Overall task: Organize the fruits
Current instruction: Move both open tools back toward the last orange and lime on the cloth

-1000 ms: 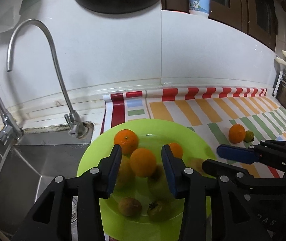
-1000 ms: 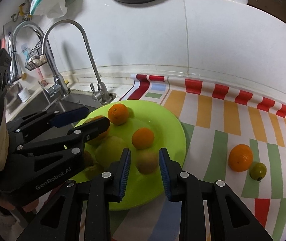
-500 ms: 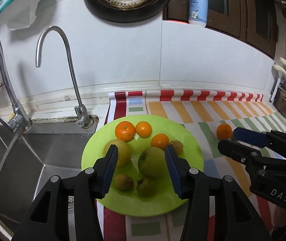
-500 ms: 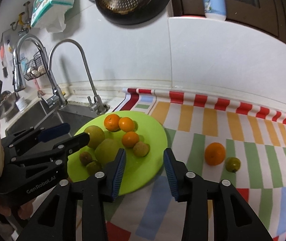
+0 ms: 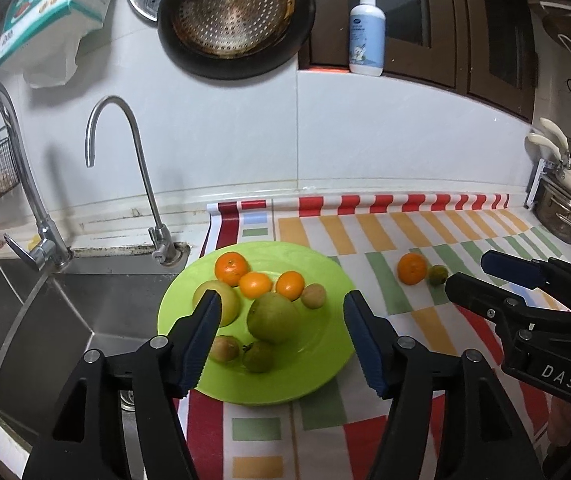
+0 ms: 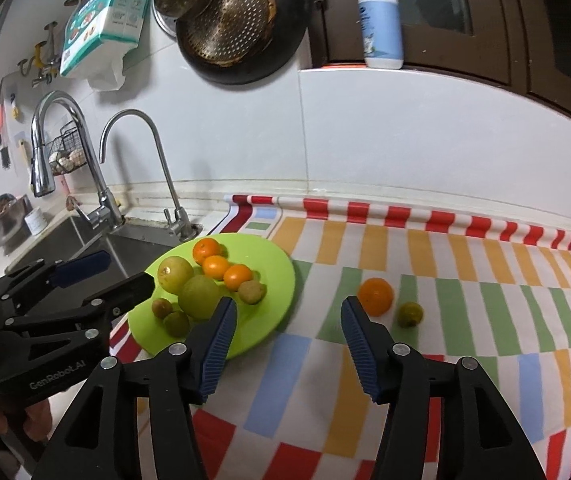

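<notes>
A lime-green plate [image 5: 317, 364] [image 6: 269, 280] lies on the striped mat beside the sink and carries several fruits: three small oranges [image 5: 255, 283], two large green-yellow fruits [image 5: 273, 318] and some small brownish ones. On the mat to its right lie a loose orange [image 5: 411, 268] [image 6: 375, 296] and a small green fruit [image 5: 437, 275] [image 6: 409, 314]. My left gripper [image 5: 281, 338] hovers above the plate's near side, its jaws opening and empty. My right gripper [image 6: 287, 342] hangs over the mat between the plate and the loose orange, its jaws opening too, with nothing in them.
A steel sink [image 5: 65, 312] with two taps [image 5: 125, 168] lies left of the plate. Pots [image 5: 565, 216] stand at the far right of the counter. A soap bottle [image 5: 366, 36] sits on the ledge; a pan [image 5: 233, 16] hangs on the wall.
Both grippers have pulled back and up from the plate and their jaws have widened. The orange and small brown fruit once between the jaws now lie on the plate.
</notes>
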`<act>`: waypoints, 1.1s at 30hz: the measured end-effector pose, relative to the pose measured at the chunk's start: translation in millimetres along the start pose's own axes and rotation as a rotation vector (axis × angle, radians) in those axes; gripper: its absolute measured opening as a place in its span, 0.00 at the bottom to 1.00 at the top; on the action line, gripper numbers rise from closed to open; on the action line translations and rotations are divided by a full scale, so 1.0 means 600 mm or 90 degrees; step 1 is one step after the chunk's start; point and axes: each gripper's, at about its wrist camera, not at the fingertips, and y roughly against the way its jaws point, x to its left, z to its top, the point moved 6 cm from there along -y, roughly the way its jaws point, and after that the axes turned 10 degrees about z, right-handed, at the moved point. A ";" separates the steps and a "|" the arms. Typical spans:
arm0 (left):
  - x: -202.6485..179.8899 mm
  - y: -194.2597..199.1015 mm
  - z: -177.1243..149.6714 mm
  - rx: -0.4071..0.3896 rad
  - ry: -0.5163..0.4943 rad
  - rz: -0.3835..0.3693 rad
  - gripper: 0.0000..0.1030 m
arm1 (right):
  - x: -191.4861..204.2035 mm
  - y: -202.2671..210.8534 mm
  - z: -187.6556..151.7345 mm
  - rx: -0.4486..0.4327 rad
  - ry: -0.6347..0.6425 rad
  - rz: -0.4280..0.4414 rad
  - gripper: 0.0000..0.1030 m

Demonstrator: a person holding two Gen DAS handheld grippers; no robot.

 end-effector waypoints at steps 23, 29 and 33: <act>-0.122 0.046 0.026 -0.054 -0.028 -0.008 0.84 | -0.109 0.088 -0.004 -0.030 0.018 -0.043 0.57; -0.152 0.034 0.034 -0.059 -0.041 -0.027 0.86 | -0.137 0.085 -0.001 -0.023 0.038 -0.044 0.57; -0.171 0.018 0.036 -0.065 -0.063 -0.038 0.87 | -0.156 0.075 0.003 -0.018 0.041 -0.042 0.57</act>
